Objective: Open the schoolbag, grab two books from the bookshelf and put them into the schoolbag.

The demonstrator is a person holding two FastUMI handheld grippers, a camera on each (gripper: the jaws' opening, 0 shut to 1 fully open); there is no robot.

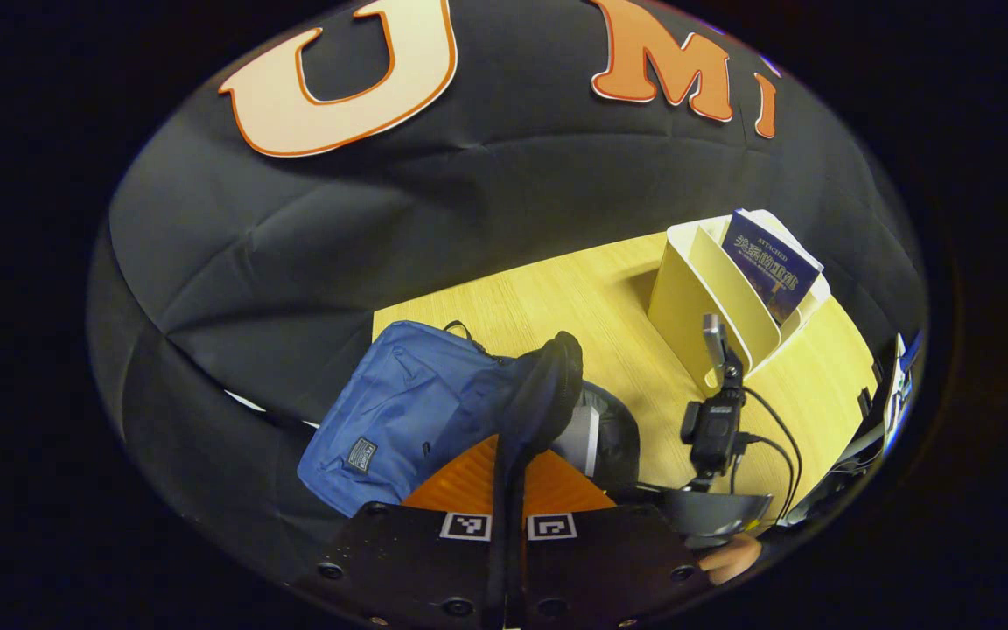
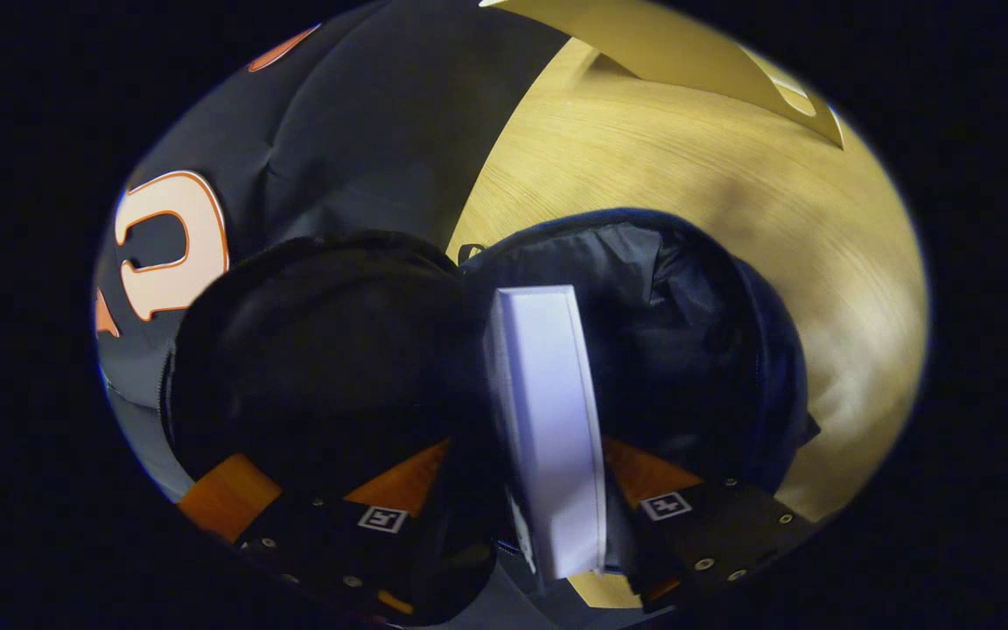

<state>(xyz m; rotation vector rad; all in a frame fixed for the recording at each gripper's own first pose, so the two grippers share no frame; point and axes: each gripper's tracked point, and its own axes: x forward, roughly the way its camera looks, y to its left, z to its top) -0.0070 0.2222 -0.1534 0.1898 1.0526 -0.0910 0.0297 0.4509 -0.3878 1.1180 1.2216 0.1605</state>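
Right jaws clamp book (image 2: 548,420) (schoolbag (image 2: 688,341) gaping below).

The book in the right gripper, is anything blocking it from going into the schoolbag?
Nothing visible does. The right gripper holds the book edge-up over the schoolbag's dark open mouth. The left gripper pinches the flap and holds it up, aside from the opening.

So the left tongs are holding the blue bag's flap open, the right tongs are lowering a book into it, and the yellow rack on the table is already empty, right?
Not quite: the yellow rack is not empty. The left gripper view shows a dark blue book standing in it. The rest holds: the left tongs pinch the flap of the blue bag, and the right tongs hold a book over its opening.
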